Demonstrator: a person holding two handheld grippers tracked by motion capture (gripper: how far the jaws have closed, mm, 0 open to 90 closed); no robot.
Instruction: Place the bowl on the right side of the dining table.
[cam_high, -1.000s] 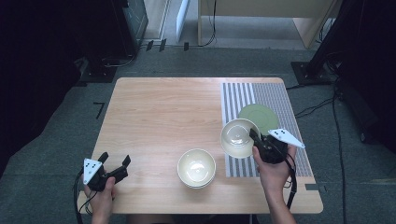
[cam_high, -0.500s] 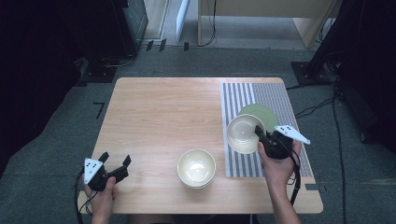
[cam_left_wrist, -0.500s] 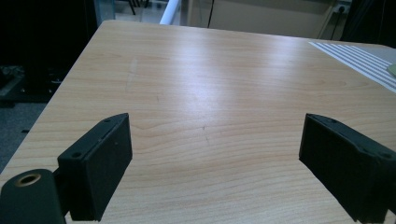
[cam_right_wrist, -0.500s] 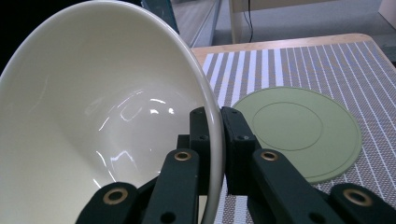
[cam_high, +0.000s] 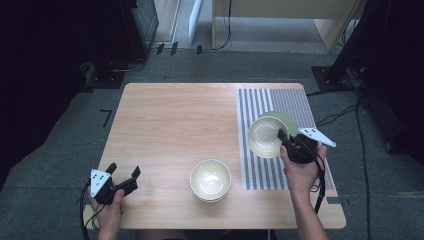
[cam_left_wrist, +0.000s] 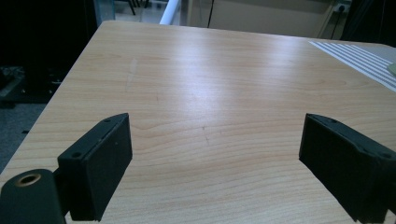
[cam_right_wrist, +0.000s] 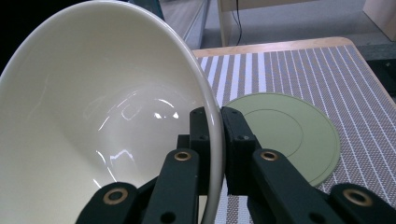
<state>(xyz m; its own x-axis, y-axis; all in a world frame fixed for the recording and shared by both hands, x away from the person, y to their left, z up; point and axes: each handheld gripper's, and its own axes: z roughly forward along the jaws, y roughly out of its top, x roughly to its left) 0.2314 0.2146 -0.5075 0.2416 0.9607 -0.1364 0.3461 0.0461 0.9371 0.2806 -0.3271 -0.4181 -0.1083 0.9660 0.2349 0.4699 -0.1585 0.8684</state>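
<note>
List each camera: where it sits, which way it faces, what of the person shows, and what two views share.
High view: fixed above the person's side, looking forward and down on the light wooden table; both forearms show, with the left gripper and right gripper.
Left gripper view: rides the left gripper, looking across bare tabletop between its wide-apart black jaws.
Right gripper view: rides the right gripper, jaws clamping the rim of a tilted cream ceramic bowl above the striped grey mat.
Shared: high and right gripper views both show the flat green round plate.
</note>
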